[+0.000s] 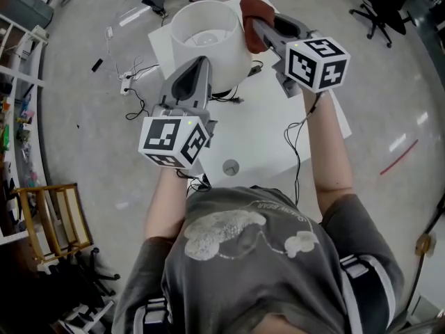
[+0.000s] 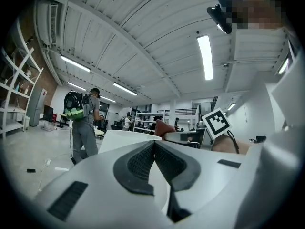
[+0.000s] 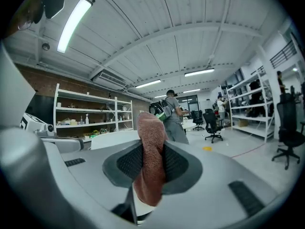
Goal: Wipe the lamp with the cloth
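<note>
A lamp with a white drum shade (image 1: 205,37) stands on the white table (image 1: 264,138). From the near side, my left gripper (image 1: 201,62) points up at the shade's lower wall. Its jaws meet at the tips with nothing between them (image 2: 153,143), and the shade (image 2: 121,140) lies just beyond. My right gripper (image 1: 252,21) is shut on a reddish-brown cloth (image 1: 252,9) and holds it against the shade's right rim. In the right gripper view the cloth (image 3: 151,156) hangs folded between the pads. The lamp's base is hidden.
Black cables (image 1: 229,96) lie on the table under the lamp, and more trail on the floor at left (image 1: 132,82). A round grommet (image 1: 230,166) sits near the table's front. A person with a backpack (image 2: 85,123) stands beyond. An office chair (image 1: 379,9) is far right.
</note>
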Demonstrator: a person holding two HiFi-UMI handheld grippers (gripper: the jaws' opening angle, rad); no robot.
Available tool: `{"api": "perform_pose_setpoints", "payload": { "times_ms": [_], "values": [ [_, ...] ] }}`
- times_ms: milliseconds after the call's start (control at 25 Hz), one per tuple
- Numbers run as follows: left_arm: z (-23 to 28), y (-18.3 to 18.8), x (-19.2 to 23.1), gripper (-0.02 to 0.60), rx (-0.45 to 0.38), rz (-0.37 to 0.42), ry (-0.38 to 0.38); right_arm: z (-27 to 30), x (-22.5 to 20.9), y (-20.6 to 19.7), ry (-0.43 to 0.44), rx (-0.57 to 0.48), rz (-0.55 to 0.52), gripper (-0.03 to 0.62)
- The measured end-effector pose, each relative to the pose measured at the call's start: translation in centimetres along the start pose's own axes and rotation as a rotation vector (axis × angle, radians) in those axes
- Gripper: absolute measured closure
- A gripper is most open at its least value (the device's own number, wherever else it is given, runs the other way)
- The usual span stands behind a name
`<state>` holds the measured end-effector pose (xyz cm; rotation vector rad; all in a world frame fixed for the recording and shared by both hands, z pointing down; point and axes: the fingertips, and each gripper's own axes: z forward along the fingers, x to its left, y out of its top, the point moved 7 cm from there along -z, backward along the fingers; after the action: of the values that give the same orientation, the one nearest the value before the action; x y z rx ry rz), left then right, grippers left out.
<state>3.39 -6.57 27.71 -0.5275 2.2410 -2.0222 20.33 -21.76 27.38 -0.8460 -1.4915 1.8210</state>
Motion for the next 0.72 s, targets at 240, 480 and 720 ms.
{"api": "perform_pose_setpoints", "payload": {
  "times_ms": [240, 480, 720],
  "values": [
    [0.5, -0.3, -0.3, 0.574, 0.0, -0.013, -0.002, 1.3, -0.1, -1.2, 0.003, 0.043, -0.013, 0.503],
    [0.1, -1.5, -0.4, 0.574, 0.035, -0.041, 0.013, 0.8, -0.7, -4.0, -0.017, 0.101, 0.032, 0.503],
    [-0.9, -3.6, -0.2, 0.574, 0.077, -0.066, 0.041, -0.1, -0.9, -7.6, -0.035, 0.151, 0.089, 0.503]
  ]
}}
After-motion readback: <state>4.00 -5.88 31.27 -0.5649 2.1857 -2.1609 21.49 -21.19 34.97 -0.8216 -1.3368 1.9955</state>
